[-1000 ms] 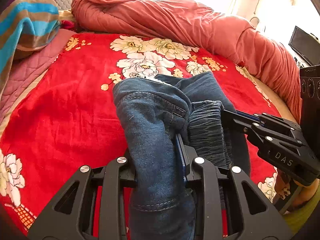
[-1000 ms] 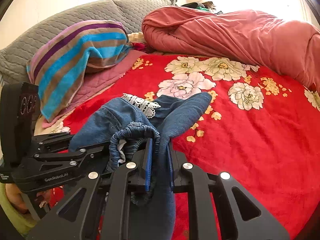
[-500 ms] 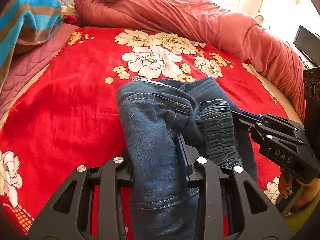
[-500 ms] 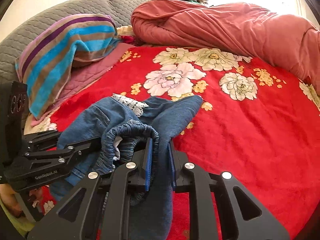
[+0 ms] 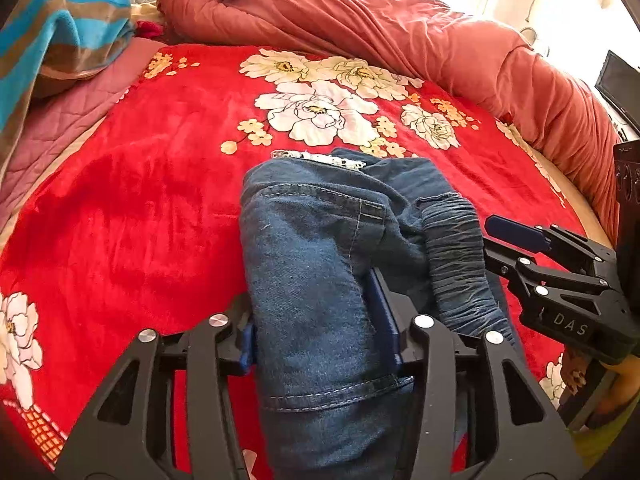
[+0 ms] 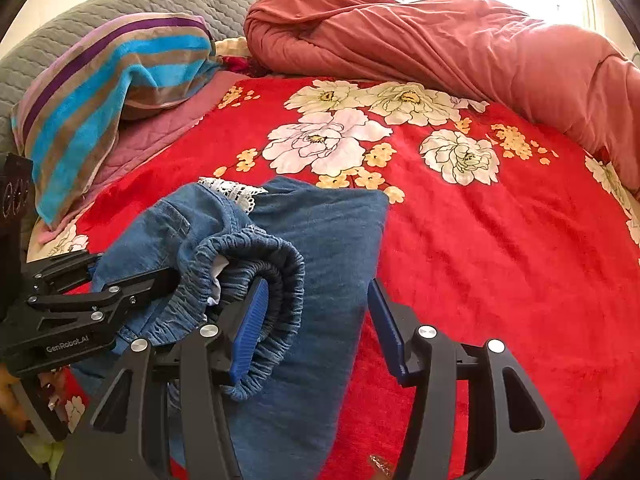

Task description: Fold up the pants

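Blue denim pants with an elastic waistband and white lace trim lie bunched and folded on the red floral blanket. My left gripper has its jaws wide apart with a thick fold of denim lying between them. My right gripper is open; the waistband drapes over its left finger and the denim lies loose between the pads. In the left wrist view the right gripper shows at the right, beside the waistband. In the right wrist view the left gripper shows at the left.
A rolled salmon-red duvet lies across the back of the bed. A striped blue, brown and purple towel covers a pillow at the back left, by a grey quilted headboard. A dark screen stands at the right.
Both grippers have opened: the right one let go of the waistband and the left one widened around the denim fold. The pants have come down onto the blanket.
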A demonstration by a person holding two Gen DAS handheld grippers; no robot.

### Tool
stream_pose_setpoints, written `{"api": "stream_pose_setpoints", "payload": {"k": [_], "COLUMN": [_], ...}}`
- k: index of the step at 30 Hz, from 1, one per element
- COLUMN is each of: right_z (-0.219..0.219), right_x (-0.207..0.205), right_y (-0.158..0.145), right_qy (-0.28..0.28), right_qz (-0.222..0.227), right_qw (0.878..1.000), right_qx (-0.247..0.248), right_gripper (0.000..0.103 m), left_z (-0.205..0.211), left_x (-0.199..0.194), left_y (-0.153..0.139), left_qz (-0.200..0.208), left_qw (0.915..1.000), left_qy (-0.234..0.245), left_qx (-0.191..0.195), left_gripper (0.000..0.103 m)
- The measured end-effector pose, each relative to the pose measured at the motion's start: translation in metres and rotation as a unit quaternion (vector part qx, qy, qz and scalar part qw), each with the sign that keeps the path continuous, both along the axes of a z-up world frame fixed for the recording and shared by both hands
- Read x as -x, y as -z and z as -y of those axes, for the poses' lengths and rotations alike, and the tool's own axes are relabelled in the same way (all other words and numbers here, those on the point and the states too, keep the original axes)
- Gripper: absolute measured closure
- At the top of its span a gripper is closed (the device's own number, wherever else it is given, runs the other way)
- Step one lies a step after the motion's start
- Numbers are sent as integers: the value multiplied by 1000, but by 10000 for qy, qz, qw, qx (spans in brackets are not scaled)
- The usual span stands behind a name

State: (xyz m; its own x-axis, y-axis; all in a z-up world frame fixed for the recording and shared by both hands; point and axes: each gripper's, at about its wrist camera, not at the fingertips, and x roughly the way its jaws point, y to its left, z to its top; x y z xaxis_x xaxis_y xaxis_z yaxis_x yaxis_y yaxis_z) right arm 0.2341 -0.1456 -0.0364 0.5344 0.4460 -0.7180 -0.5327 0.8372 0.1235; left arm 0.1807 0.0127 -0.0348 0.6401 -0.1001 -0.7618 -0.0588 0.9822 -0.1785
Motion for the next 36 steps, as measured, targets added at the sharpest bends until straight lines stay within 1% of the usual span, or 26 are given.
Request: {"api": "stream_pose_setpoints", "payload": {"k": [2, 4, 6, 8, 9, 10, 12, 14, 16, 18, 21, 22, 23, 24, 26, 31, 33, 35, 36], "right_z": [0, 1, 1, 1, 2, 2, 4, 5, 6, 7, 9, 9, 10, 12, 14, 17, 18, 18, 18], "right_x": [-1, 0, 0, -1, -1, -1, -1, -1, -1, -1, -1, -1, 0, 0, 1, 3, 3, 4, 5], "right_y": [0, 1, 1, 1, 1, 1, 0, -2, -2, -3, -3, -3, -3, -4, -7, -12, -14, -15, -16], "right_qy": [2, 11, 20, 55, 77, 103, 114, 153, 162, 188, 230, 236, 257, 308, 307, 337, 338, 336, 330], "right_qz": [-11, -12, -17, -30, -25, -11, -18, 0, -7, -14, -39, -54, -60, -38, -45, 11, 16, 13, 13], "right_qw": [10000, 10000, 10000, 10000, 10000, 9999, 9999, 9999, 9999, 9998, 9997, 9997, 9996, 9995, 9994, 9992, 9991, 9991, 9991], "right_qx": [-3, -3, 6, 2, 5, 2, -22, -26, -29, -29, -42, -57, -68, -84, -176, -225, -247, -276, -281], "right_gripper": [48, 48, 48, 44, 37, 35, 35, 32, 31, 31, 31, 30, 24, 14, 14, 9, 9, 9, 9], "left_z": [-1, -1, -1, -1, -1, -1, -2, -3, -4, -4, -5, -5, -5, -6, -6, -7, -7, -8, -8], "left_x": [1, 1, 0, 1, 2, 3, 3, 3, 3, 4, 5, 6, 6, 7, 8, 11, 12, 13, 14], "left_y": [0, 1, 1, 0, -1, -1, -1, 0, 0, -1, -2, -3, -3, -4, -5, -8, -9, -12, -13], "left_qz": [-7, -19, -37, -34, -30, -29, -45, -58, -66, -67, -54, -49, -41, -36, -16, 18, 36, 62, 67], "left_qw": [10000, 10000, 10000, 10000, 10000, 10000, 10000, 10000, 9999, 9999, 9999, 9999, 9999, 9999, 9999, 9999, 9998, 9998, 9998], "left_qy": [-8, -19, -16, -14, -17, -23, -42, -64, -74, -85, -96, -103, -104, -109, -120, -153, -171, -177, -179], "left_qx": [-1, 3, 9, 11, 14, 20, 29, 18, 24, 17, 7, 2, 10, 17, 8, 17, -7, -5, -5], "left_gripper": [60, 56, 48, 44, 43, 43, 40, 38, 38, 33, 31, 31, 31, 30, 25, 22, 17, 14, 11]}}
